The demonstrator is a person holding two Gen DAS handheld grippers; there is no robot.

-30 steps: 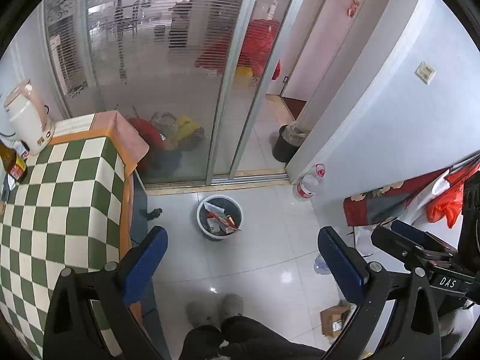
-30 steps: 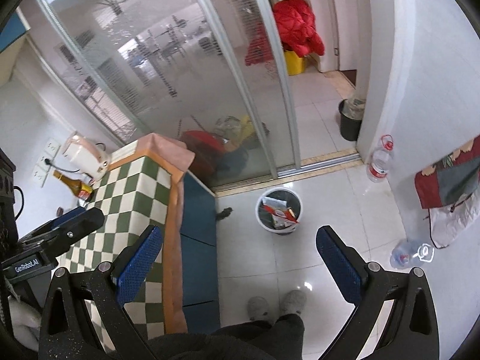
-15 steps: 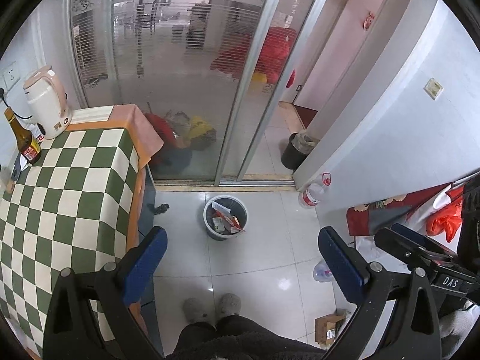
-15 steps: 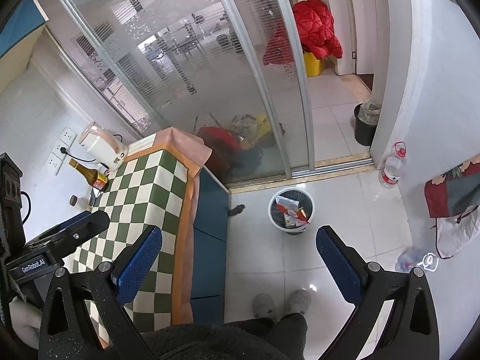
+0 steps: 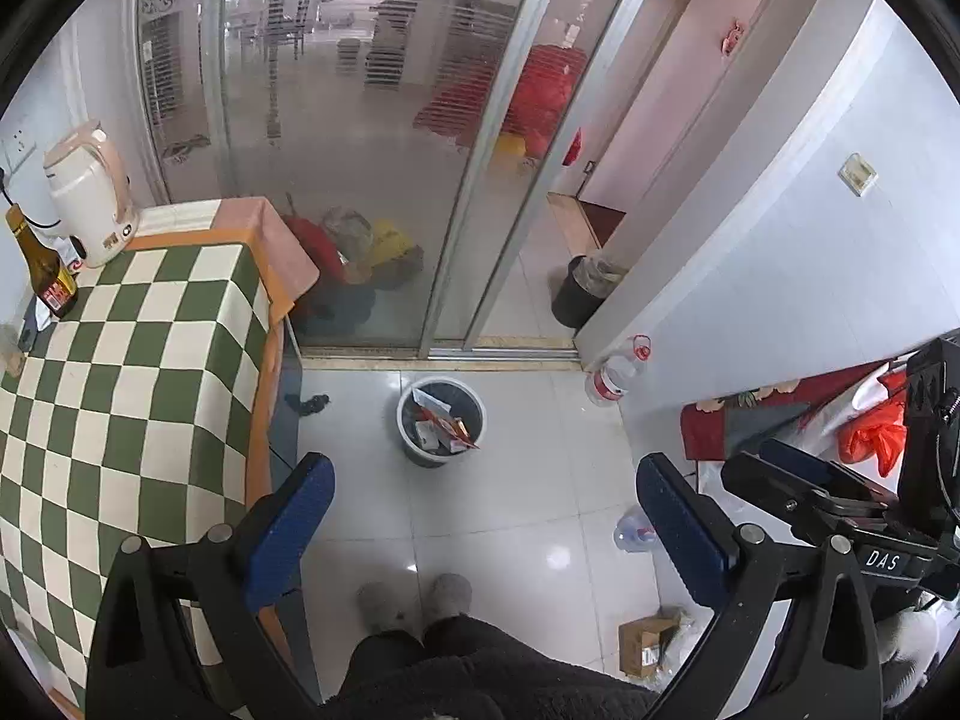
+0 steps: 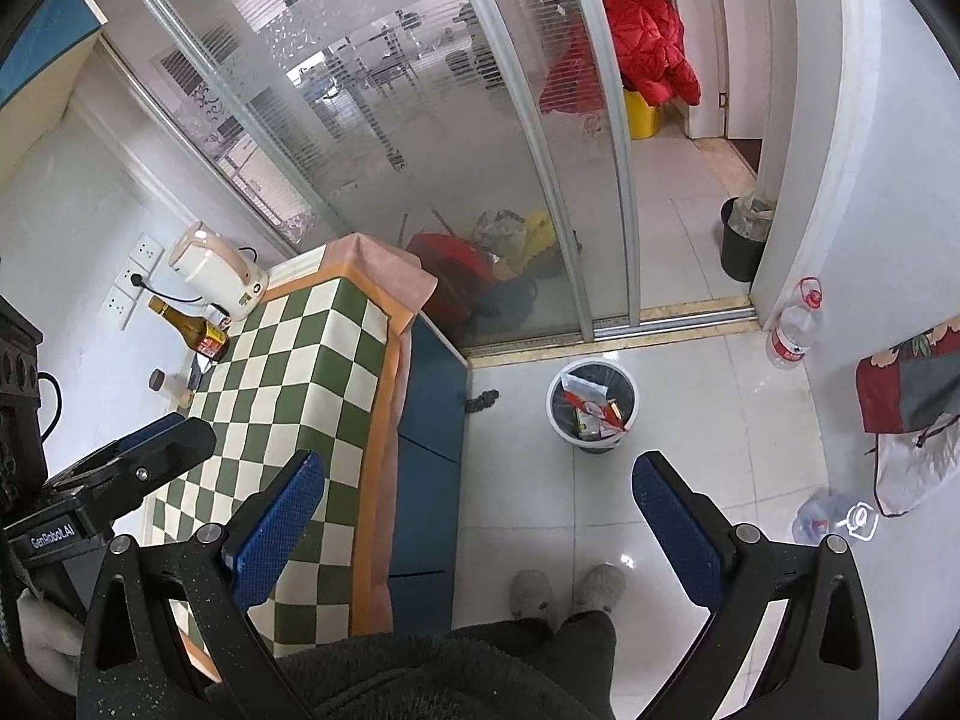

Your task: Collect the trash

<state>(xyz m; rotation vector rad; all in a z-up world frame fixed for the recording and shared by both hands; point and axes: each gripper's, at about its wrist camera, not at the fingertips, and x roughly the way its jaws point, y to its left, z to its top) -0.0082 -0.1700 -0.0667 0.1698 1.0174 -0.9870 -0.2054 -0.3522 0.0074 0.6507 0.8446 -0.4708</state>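
Left gripper [image 5: 480, 531] held high, jaws wide apart, nothing between. Below on floor: trash bin [image 5: 440, 420] with wrappers inside, near table [image 5: 120, 372]. Cardboard box [image 5: 651, 648] and crushed bottle [image 5: 633, 534] on tiles at right.

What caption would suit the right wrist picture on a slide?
Open right gripper held high over a tiled floor, trash bin ahead beside the checkered table.

We note a green-and-cream checked cloth [image 6: 300, 372] with orange border on the worktop, a cream kettle [image 6: 219, 270], a brown bottle [image 6: 192, 330] with red label, a grey bin [image 6: 591, 405] holding red-and-white wrappers, pale glossy floor tiles [image 6: 690, 408], and blue gripper pads [image 6: 273, 525].
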